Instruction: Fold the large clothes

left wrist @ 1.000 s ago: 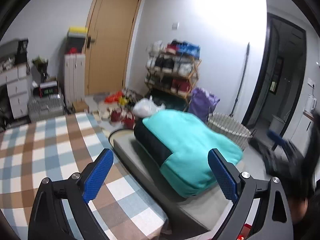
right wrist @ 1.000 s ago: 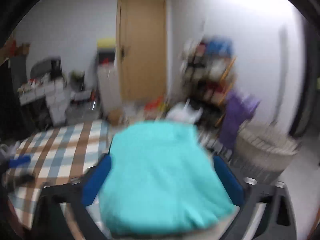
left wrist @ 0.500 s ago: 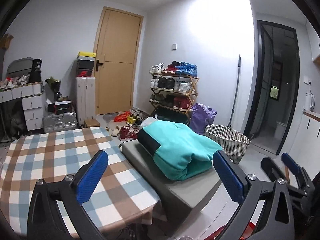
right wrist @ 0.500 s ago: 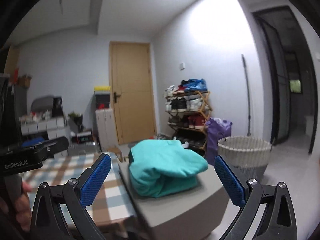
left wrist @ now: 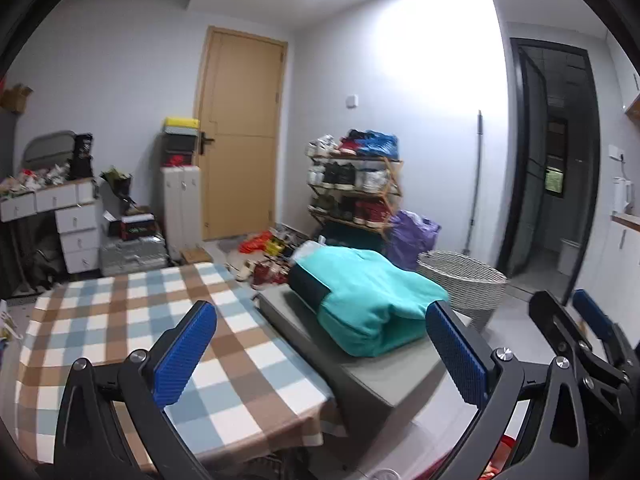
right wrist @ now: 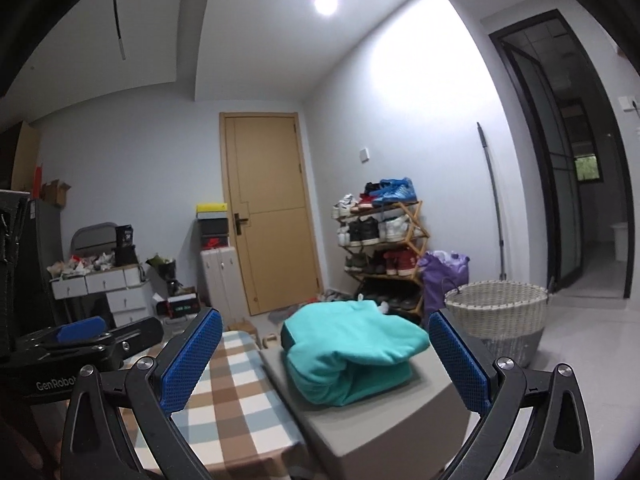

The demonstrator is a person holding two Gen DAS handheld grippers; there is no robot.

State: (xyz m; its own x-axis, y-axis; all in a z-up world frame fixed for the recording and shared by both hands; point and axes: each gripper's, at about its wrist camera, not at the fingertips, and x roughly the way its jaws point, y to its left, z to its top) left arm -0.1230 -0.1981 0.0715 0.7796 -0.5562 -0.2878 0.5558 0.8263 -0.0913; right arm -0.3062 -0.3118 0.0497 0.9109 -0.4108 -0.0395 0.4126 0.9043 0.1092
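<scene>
A folded turquoise garment with a dark panel [left wrist: 366, 298] [right wrist: 352, 354] lies on a grey padded block [left wrist: 374, 372] [right wrist: 384, 432] beside the checked table. My left gripper [left wrist: 320, 354] is open, drawn back from the garment, with nothing between its blue pads. My right gripper [right wrist: 324, 364] is open too and empty, held level some way short of the block. The right gripper also shows at the right edge of the left wrist view [left wrist: 576, 330]. The left gripper appears at the left of the right wrist view [right wrist: 92, 334].
A table with a brown, blue and white checked cloth [left wrist: 132, 344] [right wrist: 224, 400] stands left of the block. A woven laundry basket [left wrist: 464, 284] [right wrist: 498, 320] sits on the floor to the right. A shoe rack [right wrist: 380, 244], a purple bag [right wrist: 442, 276], shoes on the floor and a wooden door [left wrist: 240, 136] lie beyond.
Both grippers have pulled back from the garment, which now looks smaller and farther away. The right wrist view has gone from blurred and close over the garment to sharp and level.
</scene>
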